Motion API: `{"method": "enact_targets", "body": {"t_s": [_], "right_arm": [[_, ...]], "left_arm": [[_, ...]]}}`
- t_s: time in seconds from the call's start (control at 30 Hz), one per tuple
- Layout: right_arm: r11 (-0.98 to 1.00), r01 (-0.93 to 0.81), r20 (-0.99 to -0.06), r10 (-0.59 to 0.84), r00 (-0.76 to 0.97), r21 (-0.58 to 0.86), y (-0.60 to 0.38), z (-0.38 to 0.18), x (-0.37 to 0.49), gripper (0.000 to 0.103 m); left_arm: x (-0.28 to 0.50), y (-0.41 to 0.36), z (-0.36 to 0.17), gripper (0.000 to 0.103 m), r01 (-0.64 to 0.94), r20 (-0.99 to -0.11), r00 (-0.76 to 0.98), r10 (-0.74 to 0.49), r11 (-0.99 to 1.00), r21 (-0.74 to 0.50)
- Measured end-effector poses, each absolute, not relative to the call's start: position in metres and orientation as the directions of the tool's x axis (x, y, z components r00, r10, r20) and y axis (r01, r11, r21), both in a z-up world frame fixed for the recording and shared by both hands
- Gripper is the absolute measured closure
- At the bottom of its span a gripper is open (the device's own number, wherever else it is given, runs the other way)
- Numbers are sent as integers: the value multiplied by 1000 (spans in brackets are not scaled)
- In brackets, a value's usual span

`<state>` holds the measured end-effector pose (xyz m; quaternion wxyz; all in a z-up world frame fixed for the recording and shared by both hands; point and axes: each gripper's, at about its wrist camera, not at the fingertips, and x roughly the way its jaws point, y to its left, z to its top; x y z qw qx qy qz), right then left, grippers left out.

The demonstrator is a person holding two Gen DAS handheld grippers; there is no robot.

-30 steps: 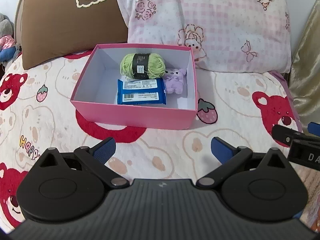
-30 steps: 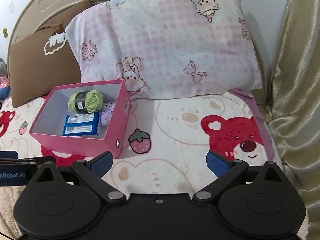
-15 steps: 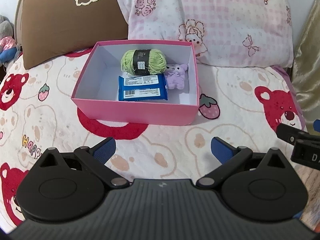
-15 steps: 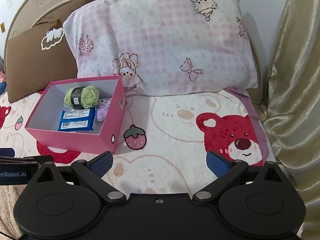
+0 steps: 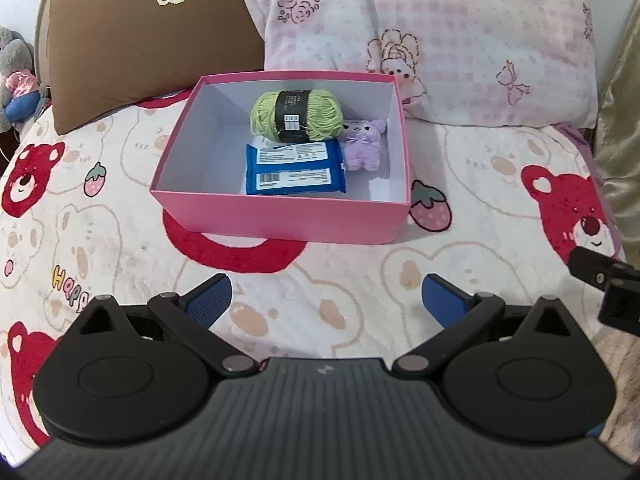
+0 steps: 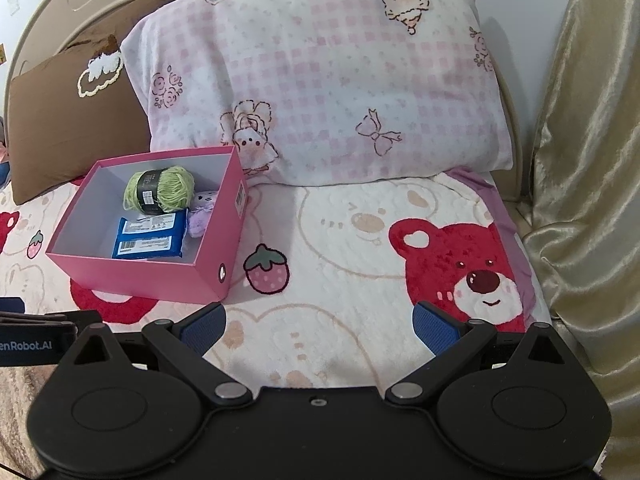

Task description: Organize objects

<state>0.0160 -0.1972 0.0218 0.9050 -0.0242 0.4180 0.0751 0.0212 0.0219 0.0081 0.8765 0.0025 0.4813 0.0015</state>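
Closest to the cameras, the left gripper [image 5: 326,298] has its blue-padded tongs spread wide with nothing between them, hovering over the bear-print blanket [image 5: 340,280]. Same deal with the right gripper [image 6: 318,324]: tongs spread apart, holding nothing, over a bare patch of blanket. Each gripper pokes into the edge of the other's view, so they're side by side.

A bit further out sits the pink box [image 5: 280,220], lid off, resting on the blanket partly over a red bear print. A strawberry print [image 6: 267,270] is just beside its right-hand corner. From the right wrist the box is off to the left; from the left wrist it's dead ahead.

Inside, near to far: a blue wipes packet [image 5: 294,168] lying flat with its label up, close to the front wall. Touching its right side is a little purple plush bear [image 5: 364,144], sitting by the right wall. Behind the packet is a green yarn ball [image 5: 296,116] with a black label band, up against the back wall. The left part of the box floor is bare.

Behind the box, a pink checkered pillow [image 6: 320,80] leans on the headboard, with a brown cushion [image 5: 148,36] to its left. Gold curtain [image 6: 588,160] hangs at the far right.
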Motion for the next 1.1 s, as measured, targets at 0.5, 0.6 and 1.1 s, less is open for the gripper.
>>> {"method": "enact_targets", "body": {"t_s": [0.5, 0.6, 1.1], "right_arm": [[984, -178, -759, 115, 641, -1, -193, 23, 11, 2], [984, -177, -759, 115, 641, 0, -193, 24, 10, 2], [985, -175, -758, 115, 642, 1, -193, 25, 8, 2]], "left_arm": [[20, 25, 9, 0, -27, -845, 534, 16, 1000, 2], [19, 26, 9, 0, -29, -845, 534, 16, 1000, 1], [18, 26, 13, 0, -27, -849, 528, 2, 1000, -14]]}}
